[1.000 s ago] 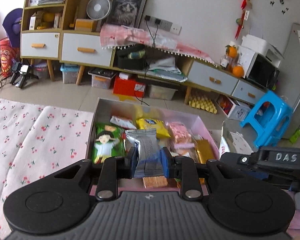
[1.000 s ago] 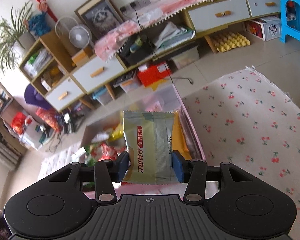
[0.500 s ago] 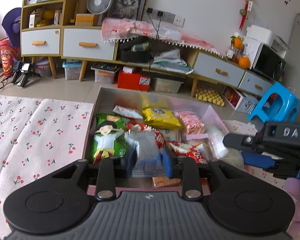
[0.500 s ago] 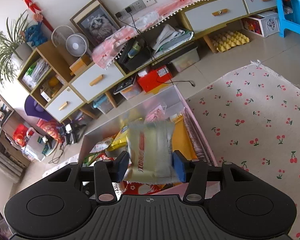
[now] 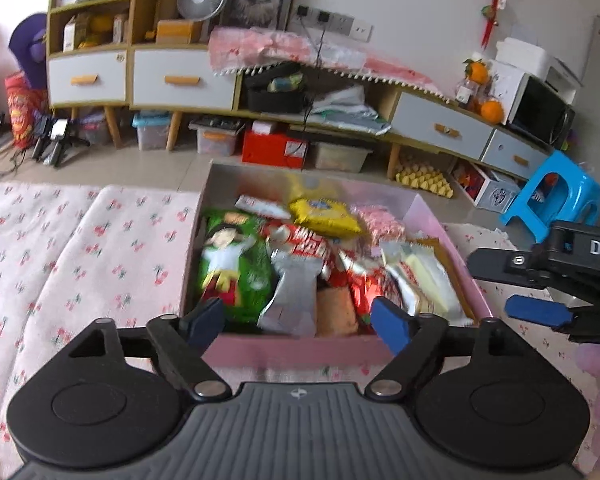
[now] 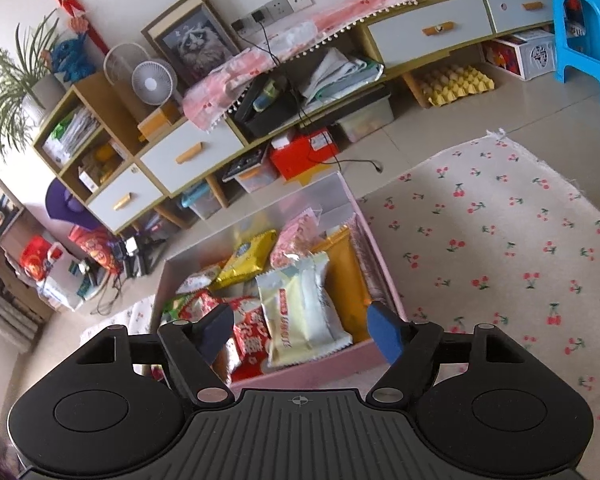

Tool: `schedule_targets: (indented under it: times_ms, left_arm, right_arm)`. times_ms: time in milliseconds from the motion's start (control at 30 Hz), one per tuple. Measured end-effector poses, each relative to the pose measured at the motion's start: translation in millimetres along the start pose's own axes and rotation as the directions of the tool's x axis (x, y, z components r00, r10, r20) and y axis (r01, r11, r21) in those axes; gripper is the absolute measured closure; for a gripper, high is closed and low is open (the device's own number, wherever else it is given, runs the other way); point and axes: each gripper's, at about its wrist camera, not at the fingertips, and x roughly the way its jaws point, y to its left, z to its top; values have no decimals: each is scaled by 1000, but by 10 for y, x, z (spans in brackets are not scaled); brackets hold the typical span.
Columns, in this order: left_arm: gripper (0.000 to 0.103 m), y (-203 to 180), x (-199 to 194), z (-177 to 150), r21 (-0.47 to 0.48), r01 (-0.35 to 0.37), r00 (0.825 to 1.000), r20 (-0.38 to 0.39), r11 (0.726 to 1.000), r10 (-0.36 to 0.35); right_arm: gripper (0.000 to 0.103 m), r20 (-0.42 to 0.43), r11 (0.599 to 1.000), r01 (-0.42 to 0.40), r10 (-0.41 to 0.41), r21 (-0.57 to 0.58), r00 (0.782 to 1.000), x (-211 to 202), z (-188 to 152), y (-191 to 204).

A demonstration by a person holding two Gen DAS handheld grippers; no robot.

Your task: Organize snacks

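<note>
1. Left wrist view: the left hand-held gripper (image 5: 298, 320) has just been opening; its jaws stand wide apart, holding nothing. The blurred silver packet (image 5: 292, 296) lies loose between them in the pink box (image 5: 296, 350).
2. Right wrist view: the right hand-held gripper (image 6: 300, 330), jaws likewise just opened wide, is empty above the pale yellow packet (image 6: 304, 312), whose print is hard to read.
3. Cherry-print cloth (image 6: 500, 240) lies right of the box.
</note>
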Motion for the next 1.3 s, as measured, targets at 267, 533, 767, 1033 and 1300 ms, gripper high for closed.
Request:
schedule_targets:
  times_ms: [267, 533, 767, 1033, 1300]
  left_arm:
    - [7, 7, -236, -77, -29, -24, 999, -50, 999, 22]
    - [1, -101, -510, -153, 35, -102, 990, -92, 994, 105]
    - [1, -184, -732, -274, 71, -130, 976, -164, 989, 140]
    - [1, -149, -863, -423, 67, -152, 953, -255, 986, 165]
    - [1, -205, -917, -447, 95, -158, 959, -223, 983, 176]
  right_arm:
    - [23, -35, 997, 33, -36, -69, 999, -301, -65, -85]
    - [20, -118, 993, 56, -68, -102, 991, -645, -256, -64]
    - [18, -159, 972, 137, -169, -192, 973, -903, -407, 83]
    - [18, -164, 948, 154, -205, -279, 965, -1054, -633, 224]
    - [18, -166, 911, 137, -215, -388, 962, -1042, -749, 390]
